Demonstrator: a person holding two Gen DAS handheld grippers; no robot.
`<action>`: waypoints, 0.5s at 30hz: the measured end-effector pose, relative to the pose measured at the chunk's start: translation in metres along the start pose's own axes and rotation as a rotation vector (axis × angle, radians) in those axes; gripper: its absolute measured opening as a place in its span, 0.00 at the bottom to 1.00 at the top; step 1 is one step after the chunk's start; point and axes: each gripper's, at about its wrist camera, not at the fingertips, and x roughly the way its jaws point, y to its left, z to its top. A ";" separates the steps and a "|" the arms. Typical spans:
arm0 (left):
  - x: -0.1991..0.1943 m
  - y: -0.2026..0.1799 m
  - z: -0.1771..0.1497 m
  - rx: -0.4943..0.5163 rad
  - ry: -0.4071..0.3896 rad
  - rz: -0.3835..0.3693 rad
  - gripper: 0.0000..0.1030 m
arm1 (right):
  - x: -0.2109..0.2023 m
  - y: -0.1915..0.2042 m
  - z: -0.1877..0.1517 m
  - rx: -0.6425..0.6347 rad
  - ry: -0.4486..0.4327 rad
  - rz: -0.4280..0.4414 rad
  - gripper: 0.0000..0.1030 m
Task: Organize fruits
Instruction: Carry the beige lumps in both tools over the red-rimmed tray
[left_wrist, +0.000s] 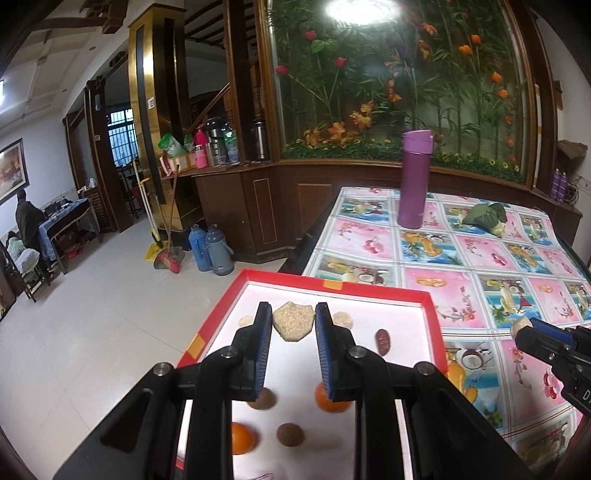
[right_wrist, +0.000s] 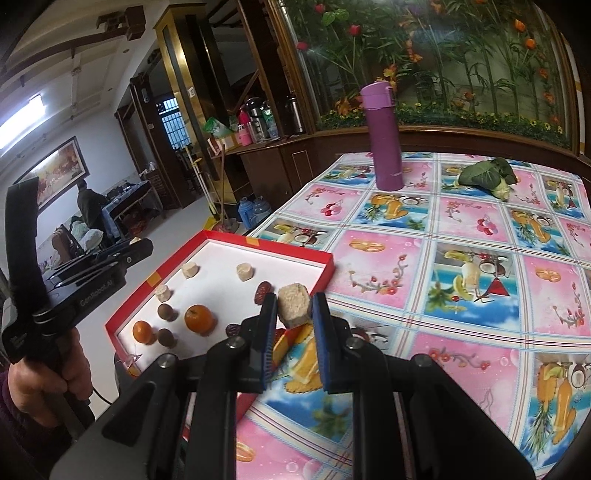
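1. Fruits, the small pieces being sorted, lie in a shallow red-walled cardboard tray with a white floor (right_wrist: 314, 258) that sits at the near left corner of the table.
2. Inside the tray: two round orange tangerines (right_wrist: 199, 318), two brown ball-shaped fruits (right_wrist: 167, 312), dark red dried dates (right_wrist: 263, 291) and several pale beige chunks (right_wrist: 245, 271).
3. The right gripper (right_wrist: 293, 306) is clamped on a rough beige cake-like chunk (right_wrist: 291, 304), held just above the tray's right wall.
4. The left gripper (left_wrist: 293, 325) hangs over the tray with its jaws apart and nothing between them; a similar beige chunk (left_wrist: 293, 322) lies on the tray floor beyond its tips.
5. Risk, as I judge it: the crumbly chunk could break or slip from a hard squeeze, or catch the tray wall and land on the cloth.
6. Risk: the round fruits may roll if the light tray is bumped, and the tray looks to overhang the table edge.
7. The table wears a glossy pink and blue fruit-print plastic cloth (right_wrist: 480, 229); beyond the tray stand a tall purple flask (right_wrist: 382, 136) and a leafy green vegetable (right_wrist: 487, 175).
8. Behind the table is a glass panel of artificial flowers (left_wrist: 399, 81); left of the tray, a tiled floor and dark wood cabinets.
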 end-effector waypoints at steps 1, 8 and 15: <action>0.001 0.003 -0.001 -0.004 0.002 0.003 0.22 | 0.002 0.003 0.000 -0.003 0.004 0.005 0.21; 0.005 0.020 -0.006 -0.027 0.014 0.026 0.22 | 0.017 0.030 -0.003 -0.045 0.038 0.039 0.21; 0.011 0.031 -0.009 -0.043 0.027 0.041 0.22 | 0.035 0.050 -0.004 -0.069 0.076 0.069 0.21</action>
